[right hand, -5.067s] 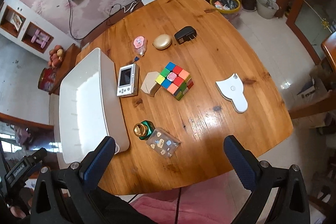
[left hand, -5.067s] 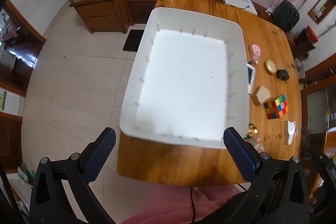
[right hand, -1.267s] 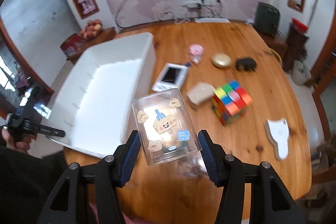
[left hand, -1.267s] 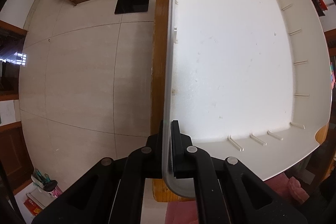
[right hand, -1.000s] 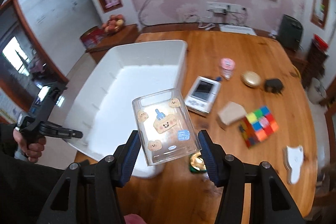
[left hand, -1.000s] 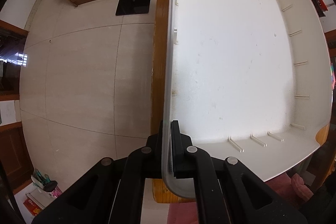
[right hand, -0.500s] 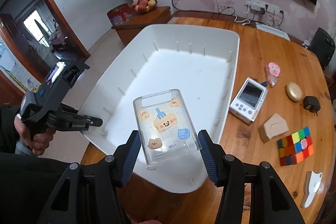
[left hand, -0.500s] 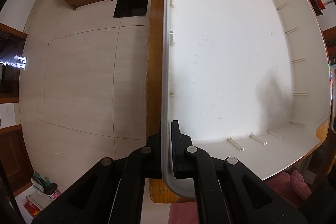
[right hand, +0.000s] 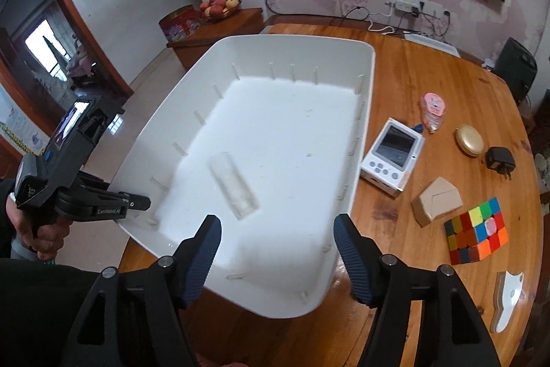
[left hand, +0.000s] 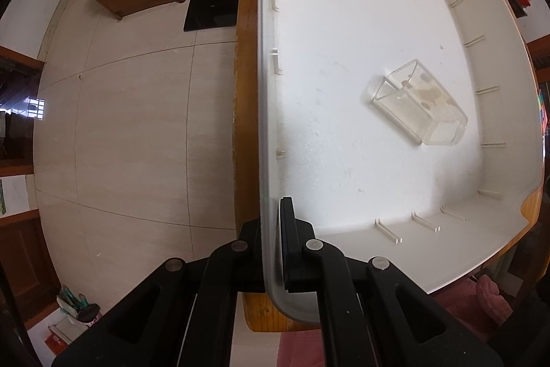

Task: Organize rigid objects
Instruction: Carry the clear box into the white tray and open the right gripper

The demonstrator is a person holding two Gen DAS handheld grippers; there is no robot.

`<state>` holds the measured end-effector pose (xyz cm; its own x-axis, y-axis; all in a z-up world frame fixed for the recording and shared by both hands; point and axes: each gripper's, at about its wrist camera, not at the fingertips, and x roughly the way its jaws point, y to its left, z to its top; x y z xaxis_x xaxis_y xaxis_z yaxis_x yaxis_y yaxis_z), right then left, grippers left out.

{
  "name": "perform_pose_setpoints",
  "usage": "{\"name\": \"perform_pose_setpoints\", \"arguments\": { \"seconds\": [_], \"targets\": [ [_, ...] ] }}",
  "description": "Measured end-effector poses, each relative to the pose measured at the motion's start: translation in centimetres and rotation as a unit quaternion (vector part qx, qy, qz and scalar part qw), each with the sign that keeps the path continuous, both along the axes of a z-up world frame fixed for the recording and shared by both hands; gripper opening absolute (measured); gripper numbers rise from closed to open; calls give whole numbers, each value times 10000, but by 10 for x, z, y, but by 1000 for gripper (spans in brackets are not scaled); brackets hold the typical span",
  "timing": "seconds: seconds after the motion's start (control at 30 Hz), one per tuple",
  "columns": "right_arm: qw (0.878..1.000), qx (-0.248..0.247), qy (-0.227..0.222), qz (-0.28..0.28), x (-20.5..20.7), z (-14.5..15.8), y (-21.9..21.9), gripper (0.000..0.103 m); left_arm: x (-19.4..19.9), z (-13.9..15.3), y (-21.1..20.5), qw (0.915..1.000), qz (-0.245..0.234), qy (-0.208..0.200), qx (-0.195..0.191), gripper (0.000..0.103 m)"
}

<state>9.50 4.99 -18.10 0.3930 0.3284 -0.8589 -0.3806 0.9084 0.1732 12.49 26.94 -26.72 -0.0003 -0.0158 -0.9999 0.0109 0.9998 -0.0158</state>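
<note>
A large white bin [right hand: 364,85] sits on the left part of the wooden table. A clear plastic box [right hand: 233,184] lies on its side on the bin floor; it also shows in the left wrist view [left hand: 417,104]. My left gripper [left hand: 271,215] is shut on the bin's left rim [left hand: 263,92], near the front corner; it also shows in the right wrist view [right hand: 137,203]. My right gripper [right hand: 278,236] is open and empty, above the bin's near end.
Right of the bin lie a white handheld device [right hand: 393,152], a beige block [right hand: 436,200], a colour cube [right hand: 476,234], a gold round case [right hand: 469,140], a black charger [right hand: 500,160], a pink item [right hand: 433,105] and a white flat piece [right hand: 507,305]. Tiled floor [left hand: 130,126] lies left of the table.
My right gripper has opened and let go of the clear box, which now lies in the bin. My left gripper still clamps the bin rim.
</note>
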Motion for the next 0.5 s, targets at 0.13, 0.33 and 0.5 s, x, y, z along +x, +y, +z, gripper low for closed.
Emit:
{"name": "perform_pose_setpoints", "arguments": {
  "seconds": [0.13,0.33,0.5],
  "targets": [
    [9999,0,-66,-131,-1,1,-6,71,3,0,-4,10000,-48,-10,-11,4],
    [9987,50,-284,-418,-3,7,-22,76,7,0,-5,9999,-138,-26,-31,4],
    [9958,47,-438,-801,-3,10,-43,76,9,-3,-2,9999,-145,-55,-11,4]
  ]
}}
